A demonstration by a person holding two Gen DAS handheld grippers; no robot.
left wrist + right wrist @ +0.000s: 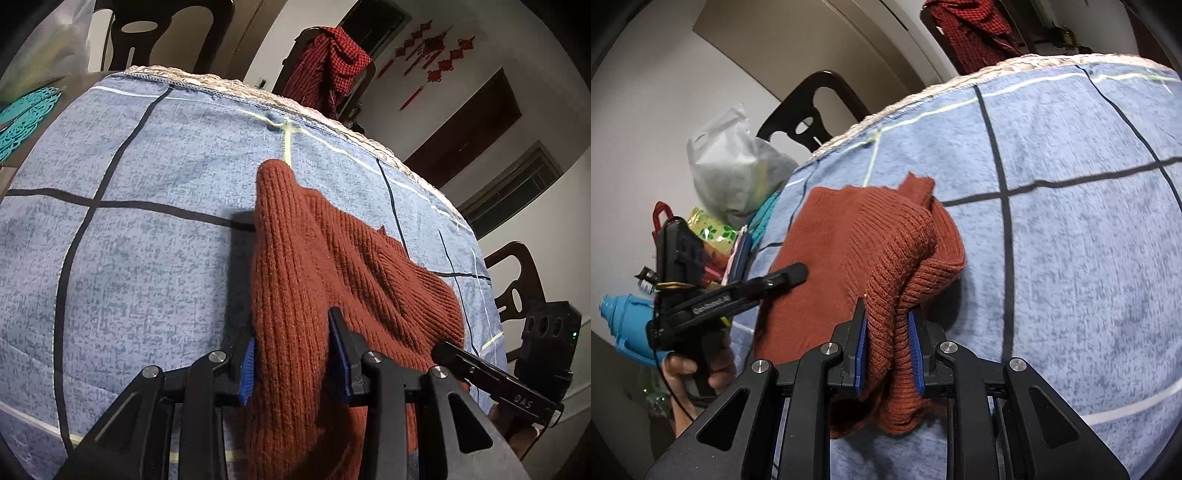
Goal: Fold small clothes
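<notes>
A rust-brown ribbed knit sweater (pixel 332 266) lies bunched on a blue checked cloth (pixel 147 221) over the table. My left gripper (pixel 291 332) is shut on a fold of the sweater, which hangs between its blue pads (pixel 246 369). My right gripper (pixel 886 325) is shut on another thick fold of the same sweater (pixel 849 236), lifted a little off the cloth (pixel 1071 258). The right gripper shows at the lower right of the left wrist view (pixel 491 373); the left gripper shows at the left of the right wrist view (pixel 738 288).
Dark wooden chairs (pixel 166 33) stand around the table. A red checked garment (pixel 328 62) hangs on a far chair. A white plastic bag (pixel 735 166), colourful packets (pixel 709 229) and a blue bottle (pixel 624 325) sit beyond the cloth's edge. A teal mat (pixel 26 110) lies at the table's left.
</notes>
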